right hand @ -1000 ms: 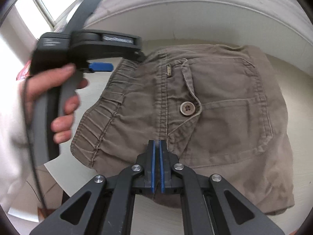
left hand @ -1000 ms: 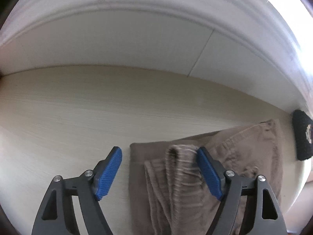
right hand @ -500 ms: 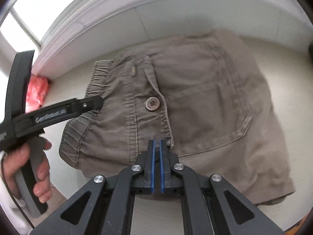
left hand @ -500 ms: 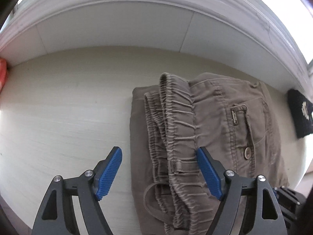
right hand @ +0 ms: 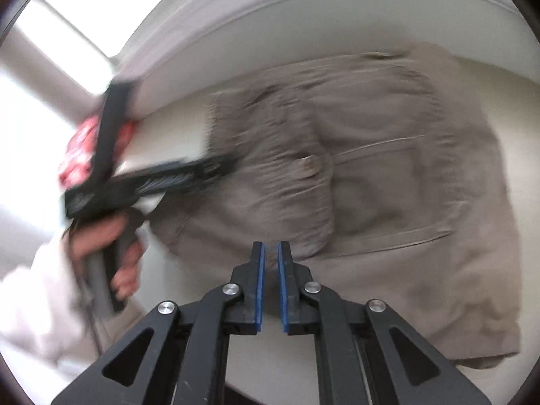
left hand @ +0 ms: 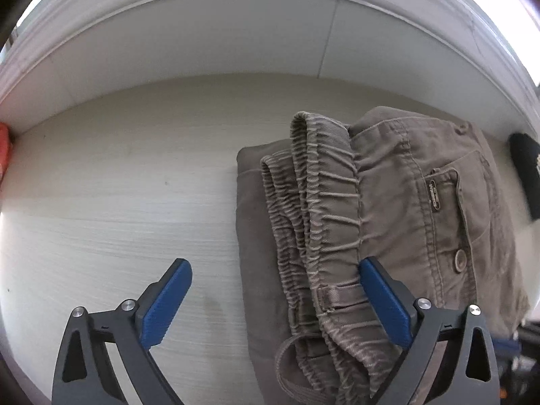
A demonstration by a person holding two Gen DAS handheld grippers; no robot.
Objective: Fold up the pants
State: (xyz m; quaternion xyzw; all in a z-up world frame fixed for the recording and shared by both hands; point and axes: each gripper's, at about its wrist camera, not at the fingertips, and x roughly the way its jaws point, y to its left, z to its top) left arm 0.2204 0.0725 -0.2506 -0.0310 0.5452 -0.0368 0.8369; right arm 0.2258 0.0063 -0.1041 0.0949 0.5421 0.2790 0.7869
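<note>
Two grippers over one folded bundle, and neither one grips cloth. Left gripper (left hand: 275, 298) hovers with its blue pads spread wide: one pad over bare tabletop, the other above the elastic waistband (left hand: 324, 209), the bundle's left edge between them. Nothing is pinched; whether that pad brushes the fabric, I cannot tell. Right gripper (right hand: 271, 283) has its jaws nearly together, just a thin slit showing, empty, poised at the near edge of the brown pants (right hand: 371, 175). That view is blurred, so fine contact is unreadable.

Outward now: the pants lie folded on the pale wooden table (left hand: 118, 202), waistband doubled on top, button pocket (left hand: 459, 260) facing up, the back edge near the white wall (left hand: 202, 44). My read: the fold looks essentially done, and both tools stand free, likely releasing or squaring up. A black object (left hand: 526, 175) sits just beyond the pants; something red (right hand: 77, 155) lies by the wall.
</note>
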